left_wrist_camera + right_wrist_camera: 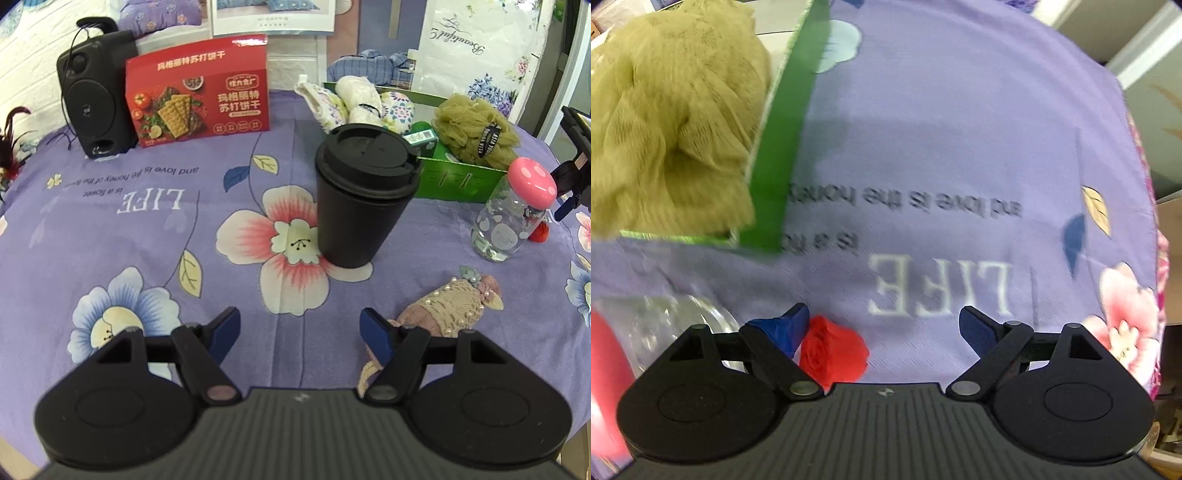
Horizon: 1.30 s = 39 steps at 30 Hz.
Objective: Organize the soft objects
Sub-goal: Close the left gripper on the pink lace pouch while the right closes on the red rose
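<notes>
Right tool (882, 325): jaws spread, nothing pinched, aimed steeply down at the counter (942, 147). Red fabric rose (833, 354): on the cloth outside the near corner of the green box (779, 147), just beside the clear bottle (665, 325). Falls within the open gap, but crowded against the left finger and well off centre, so likely needs a small shift toward the bottle before closing. Roughly round, no clear long axis; bloom seems to face up.

Left tool (299, 328): also released and empty, tilted down, farther from the green box than the right one. Pink lace pouch (450, 306): flat on the counter on the near side of the green box, outside the gap, partly behind the right finger. Long axis slanted, bow end pointing toward the green box, plain end toward the tool. Clearly the nearer hand for it.

Olive mesh puff (472, 129): already inside the green box.
</notes>
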{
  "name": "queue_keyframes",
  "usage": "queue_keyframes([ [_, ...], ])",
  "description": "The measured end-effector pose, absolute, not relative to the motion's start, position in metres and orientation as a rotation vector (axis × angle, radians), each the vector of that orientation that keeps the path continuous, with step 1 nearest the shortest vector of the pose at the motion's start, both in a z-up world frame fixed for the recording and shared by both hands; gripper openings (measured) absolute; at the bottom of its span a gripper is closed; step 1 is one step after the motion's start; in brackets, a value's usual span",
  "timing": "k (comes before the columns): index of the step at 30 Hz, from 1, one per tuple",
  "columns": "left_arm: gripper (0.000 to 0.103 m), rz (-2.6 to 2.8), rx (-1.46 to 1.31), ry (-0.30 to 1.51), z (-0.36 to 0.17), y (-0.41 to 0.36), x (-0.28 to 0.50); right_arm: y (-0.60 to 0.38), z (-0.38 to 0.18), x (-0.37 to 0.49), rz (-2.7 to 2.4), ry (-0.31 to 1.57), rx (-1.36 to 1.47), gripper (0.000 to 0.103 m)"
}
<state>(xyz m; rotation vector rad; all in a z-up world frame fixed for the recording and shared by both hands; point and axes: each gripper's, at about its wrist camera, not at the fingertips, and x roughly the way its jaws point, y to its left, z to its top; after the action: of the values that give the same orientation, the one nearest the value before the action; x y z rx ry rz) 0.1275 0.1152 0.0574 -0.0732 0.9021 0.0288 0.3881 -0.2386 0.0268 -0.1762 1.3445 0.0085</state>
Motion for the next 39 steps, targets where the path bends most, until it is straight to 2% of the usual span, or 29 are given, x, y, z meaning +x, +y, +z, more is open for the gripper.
queue_keyframes([
  [5,0.072,-0.014,-0.047,0.880,0.065,0.095,0.121,-0.241,0.023,0.366,0.072,1.293,-0.137,0.075],
  [9,0.072,-0.090,-0.012,0.863,0.067,0.077,0.120,-0.255,0.020,0.327,0.060,1.149,-0.115,0.075],
  [15,0.073,-0.334,0.192,0.824,0.055,0.036,0.139,-0.273,0.013,0.261,0.095,1.003,-0.030,0.075],
  [18,0.073,-0.444,0.250,0.910,0.035,0.024,0.161,-0.268,0.011,0.244,0.104,0.963,-0.068,0.075],
  [21,0.073,-0.486,0.250,0.970,0.018,0.018,0.178,-0.270,0.008,0.243,0.110,0.934,-0.082,0.075],
  [31,0.074,-0.496,0.283,0.995,-0.008,-0.001,0.200,-0.272,-0.004,0.261,0.191,0.918,-0.111,0.085],
  [34,0.082,-0.494,0.252,0.995,-0.012,-0.001,0.204,-0.270,-0.001,0.270,0.200,0.934,-0.119,0.086],
  [35,0.094,-0.487,0.254,0.998,-0.013,-0.001,0.205,-0.269,-0.001,0.269,0.210,0.920,-0.133,0.083],
  [39,0.095,-0.473,0.266,0.991,-0.018,-0.004,0.206,-0.267,-0.005,0.258,0.212,0.865,-0.136,0.075],
])
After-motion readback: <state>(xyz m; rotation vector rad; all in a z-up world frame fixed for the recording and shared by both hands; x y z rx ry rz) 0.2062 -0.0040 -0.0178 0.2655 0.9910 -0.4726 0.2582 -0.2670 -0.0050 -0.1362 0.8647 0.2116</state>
